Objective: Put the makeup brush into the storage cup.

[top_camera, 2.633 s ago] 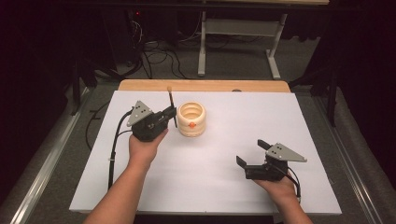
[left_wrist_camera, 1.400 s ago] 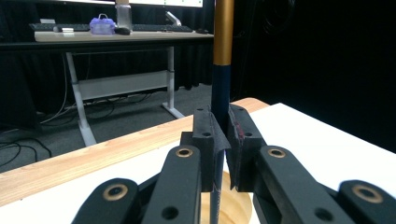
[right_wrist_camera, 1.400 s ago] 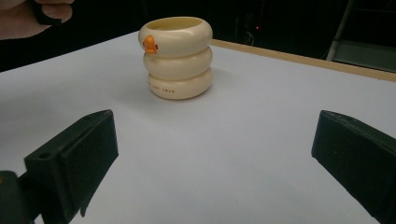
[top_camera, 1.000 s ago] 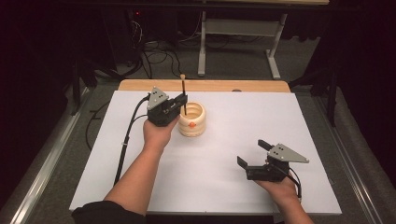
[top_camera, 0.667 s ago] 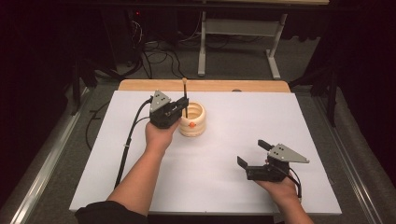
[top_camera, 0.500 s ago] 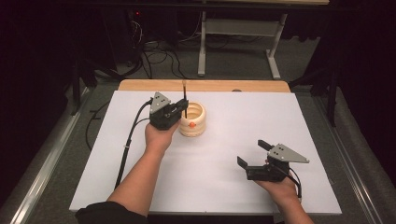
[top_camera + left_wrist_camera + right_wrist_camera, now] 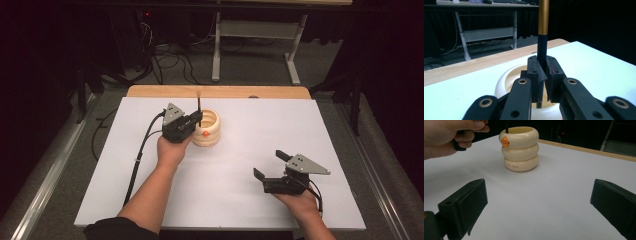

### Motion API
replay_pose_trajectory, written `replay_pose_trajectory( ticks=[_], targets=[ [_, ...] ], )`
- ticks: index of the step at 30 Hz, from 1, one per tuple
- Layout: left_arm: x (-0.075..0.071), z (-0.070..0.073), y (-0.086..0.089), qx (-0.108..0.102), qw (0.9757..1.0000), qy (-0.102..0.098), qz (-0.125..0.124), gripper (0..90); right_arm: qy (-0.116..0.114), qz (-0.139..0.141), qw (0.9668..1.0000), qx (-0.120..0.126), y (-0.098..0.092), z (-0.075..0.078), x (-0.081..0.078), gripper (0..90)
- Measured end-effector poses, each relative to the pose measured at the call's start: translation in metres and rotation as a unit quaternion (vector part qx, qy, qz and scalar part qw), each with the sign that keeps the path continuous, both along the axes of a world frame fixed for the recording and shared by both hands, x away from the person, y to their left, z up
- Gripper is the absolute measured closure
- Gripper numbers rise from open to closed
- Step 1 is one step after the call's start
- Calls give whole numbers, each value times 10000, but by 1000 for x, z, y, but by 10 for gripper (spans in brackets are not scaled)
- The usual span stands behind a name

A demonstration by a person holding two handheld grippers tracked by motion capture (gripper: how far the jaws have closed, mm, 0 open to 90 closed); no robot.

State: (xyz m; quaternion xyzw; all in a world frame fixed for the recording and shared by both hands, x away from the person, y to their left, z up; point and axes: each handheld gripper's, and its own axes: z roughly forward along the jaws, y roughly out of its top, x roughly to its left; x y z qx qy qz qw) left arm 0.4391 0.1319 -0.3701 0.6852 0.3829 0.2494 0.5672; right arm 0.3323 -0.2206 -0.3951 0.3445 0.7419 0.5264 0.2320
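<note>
Left hand-held gripper (image 7: 543, 75) clamps an upright pen (image 7: 543, 30) over the cream cup (image 7: 207, 128); right hand-held gripper (image 7: 536, 202) gapes wide.

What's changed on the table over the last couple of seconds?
The left tongs, shut on the dark pen, moved from beside the cream ringed holder to above its opening and have lowered the pen's tip into it. The holder hasn't shifted, and the right tongs have stayed open near the table's front right.
</note>
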Motion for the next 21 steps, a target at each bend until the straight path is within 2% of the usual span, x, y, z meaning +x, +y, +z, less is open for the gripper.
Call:
replay_pose_trajectory(
  ticks=[6, 21],
  targets=[
    [-1, -3, 0, 83, 10000, 53, -2, 830, 3, 10, 10000, -6, 0, 0, 0, 22],
    [0, -11, -1, 72, 9998, 179, 28, 828, 33, 2, 10000, -15, 1, -1, 0, 23]
  ],
)
